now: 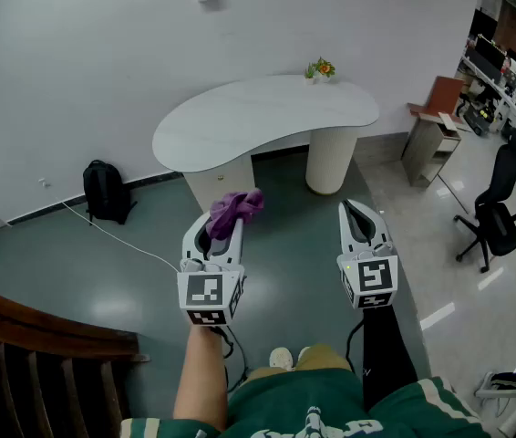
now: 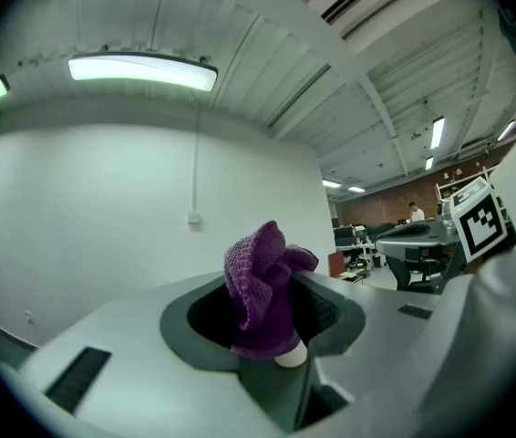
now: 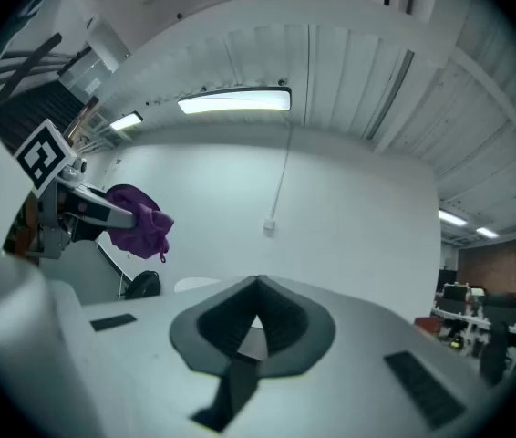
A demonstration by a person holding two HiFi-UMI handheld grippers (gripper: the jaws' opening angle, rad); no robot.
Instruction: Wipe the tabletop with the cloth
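Fingers of left gripper (image 1: 223,226) pinch the purple cloth (image 1: 237,209), bunched, held in the air well short of the white table (image 1: 267,121). Right gripper (image 1: 358,213): fingers pressed together, empty. Step, as judged: carrying cloth to table. Next calls for closing in and lowering cloth flat onto the tabletop.

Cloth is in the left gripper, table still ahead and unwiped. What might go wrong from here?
1. The purple cloth is bunched, pinched only at its base by the jaws of the left gripper; wiping drag may pull it out.
2. A small plant stands at the far edge of the white table; a wide sweep might knock it.
3. A white cable crosses the floor; a possible trip.
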